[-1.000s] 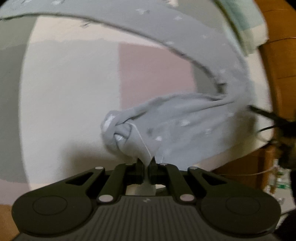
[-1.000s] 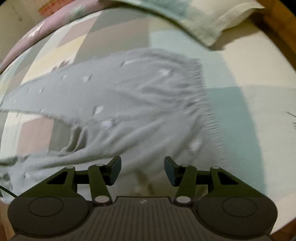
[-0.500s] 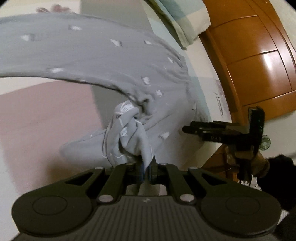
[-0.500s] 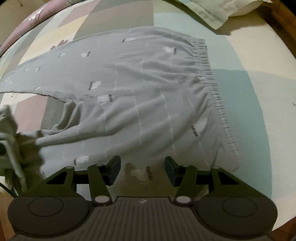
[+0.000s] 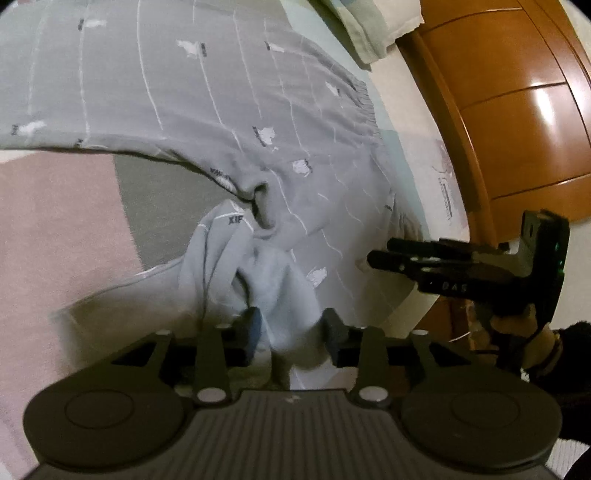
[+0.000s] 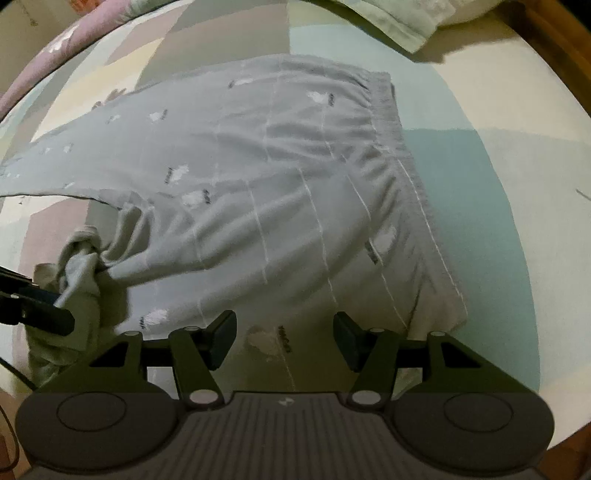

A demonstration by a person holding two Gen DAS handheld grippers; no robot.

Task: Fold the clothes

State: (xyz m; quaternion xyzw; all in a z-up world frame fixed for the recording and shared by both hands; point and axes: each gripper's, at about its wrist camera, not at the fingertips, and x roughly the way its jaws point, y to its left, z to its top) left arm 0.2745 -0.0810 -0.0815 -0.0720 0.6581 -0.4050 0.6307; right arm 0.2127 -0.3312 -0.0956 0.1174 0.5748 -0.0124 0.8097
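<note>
**Grey trousers spread on the bed, one leg bunched**

We see the patchwork bedsheet carrying the grey trousers, waistband toward the pillow and wooden headboard. One leg lies crumpled in a bunched cuff. Our left gripper has just been opening; the cuff sits between its parted jaws, unpinched. Our right gripper hovers spread over the trousers' near edge, grasping nothing.
</note>
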